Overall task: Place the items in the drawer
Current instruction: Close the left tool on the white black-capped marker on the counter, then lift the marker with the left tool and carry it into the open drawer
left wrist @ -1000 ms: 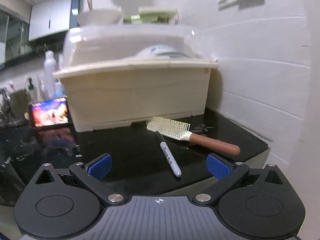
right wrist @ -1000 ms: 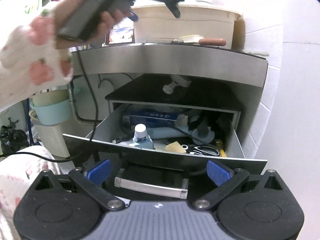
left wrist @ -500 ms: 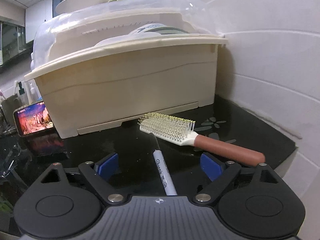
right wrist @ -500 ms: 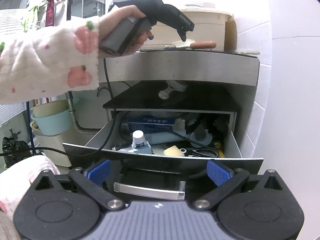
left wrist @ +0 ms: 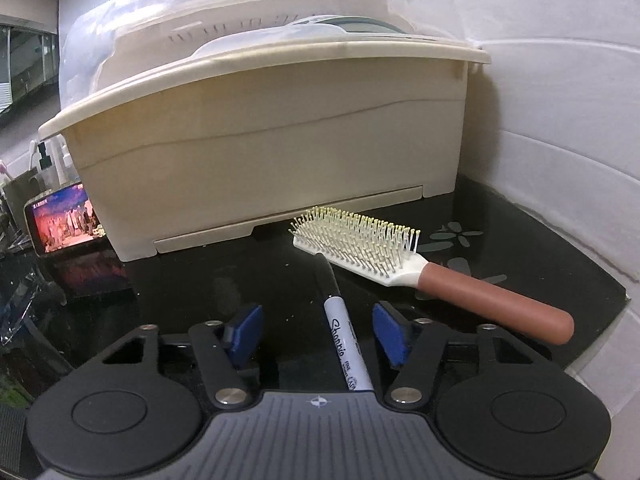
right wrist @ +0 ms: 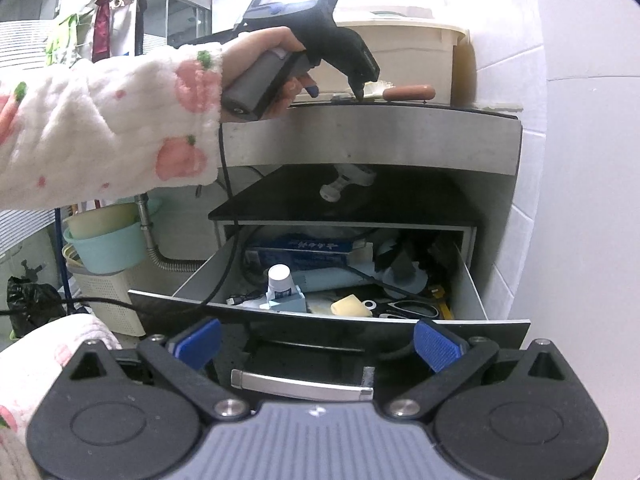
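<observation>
**Straddling the marker: left gripper low over the countertop, drawer open below**

Lying on the black countertop [left wrist: 192, 292], the marker [left wrist: 343, 340] points away from the camera, its black cap toward the cream dish rack [left wrist: 256, 152] and its white barrel running back under the tool body. The left gripper [left wrist: 318, 334] sits low over the surface with its blue pads [left wrist: 245, 330] on either side of the barrel; the jaws stand apart, a clear gap showing between each pad and the marker. Just right of the marker rests a hairbrush [left wrist: 404, 264], bristles up, white head near the rack and brown handle angled toward the counter's right edge. A phone [left wrist: 64, 220] with a lit screen leans at the rack's left.

From the right wrist view, the drawer [right wrist: 328, 320] beneath the countertop stands pulled out, holding scissors [right wrist: 408, 310], a small white-capped bottle [right wrist: 279, 280] and a blue box [right wrist: 304, 246] among other clutter. The right gripper [right wrist: 316, 344] hovers before the drawer front, above its metal handle [right wrist: 300, 384], jaws wide apart and holding nothing. Above, the person's left hand [right wrist: 264, 76] holds the left gripper down at the countertop edge near the hairbrush handle.
</observation>
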